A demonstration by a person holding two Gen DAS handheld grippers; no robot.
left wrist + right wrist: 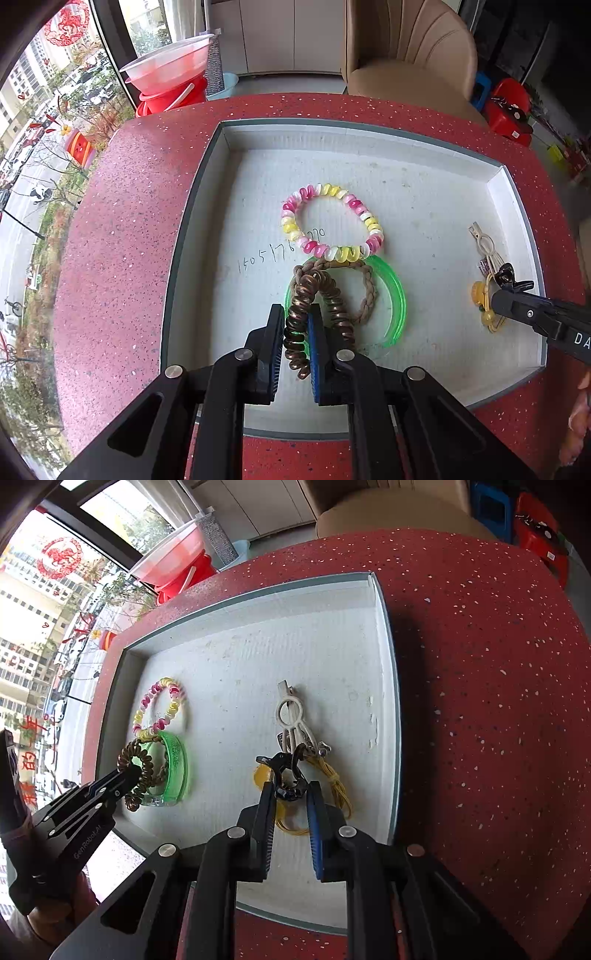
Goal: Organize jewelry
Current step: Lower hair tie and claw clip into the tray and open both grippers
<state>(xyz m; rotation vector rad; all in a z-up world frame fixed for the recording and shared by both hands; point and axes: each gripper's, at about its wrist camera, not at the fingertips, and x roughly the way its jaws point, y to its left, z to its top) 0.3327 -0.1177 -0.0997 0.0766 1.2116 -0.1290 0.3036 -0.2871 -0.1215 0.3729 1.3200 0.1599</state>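
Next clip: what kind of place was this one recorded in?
Probably a home living or dining area: a red speckled table, a beige upholstered chair behind it, and stacked plastic basins by a window overlooking apartment blocks.

Brown coil tie — pinched; tray

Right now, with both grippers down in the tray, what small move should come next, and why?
Probably open the left gripper and let go of the brown coil hair tie. It hangs over the green bangle inside the tray, beside the pink and yellow coil bracelet, apparently the ring pile.
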